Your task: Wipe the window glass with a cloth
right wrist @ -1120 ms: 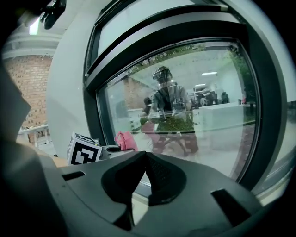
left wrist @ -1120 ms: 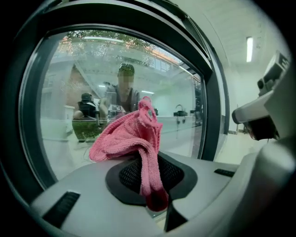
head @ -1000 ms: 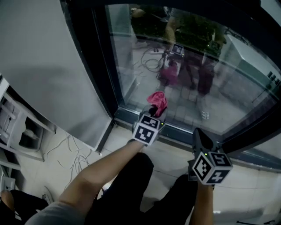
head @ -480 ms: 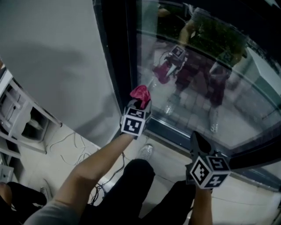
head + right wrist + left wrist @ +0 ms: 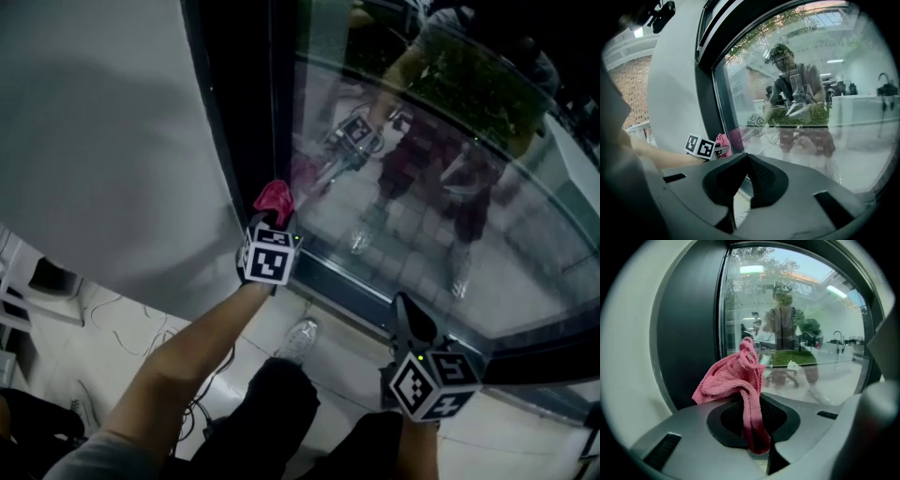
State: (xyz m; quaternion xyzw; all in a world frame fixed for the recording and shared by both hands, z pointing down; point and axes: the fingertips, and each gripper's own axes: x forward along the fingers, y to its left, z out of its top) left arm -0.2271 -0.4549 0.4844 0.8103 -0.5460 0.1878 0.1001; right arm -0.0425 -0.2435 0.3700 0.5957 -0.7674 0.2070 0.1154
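A pink cloth [image 5: 275,199] is bunched in my left gripper [image 5: 275,219], which is shut on it and holds it at the lower left corner of the window glass [image 5: 441,225], beside the dark frame [image 5: 234,112]. In the left gripper view the cloth [image 5: 736,380] hangs pinched between the jaws, with the glass [image 5: 811,329] just beyond; whether cloth and glass touch I cannot tell. My right gripper [image 5: 408,317] is lower and to the right, shut and empty, pointing at the sill. From the right gripper view, the left gripper's marker cube [image 5: 701,146] and the cloth [image 5: 723,140] show at the left.
A white wall [image 5: 103,159] runs left of the frame. Below are a tiled floor with loose cables [image 5: 131,323], a shoe [image 5: 300,339] and a shelf unit [image 5: 28,286] at the far left. The glass reflects a person and both grippers.
The left gripper has carried the cloth leftward along the glass to the dark frame's edge. The right gripper has stayed low at the right, shut.
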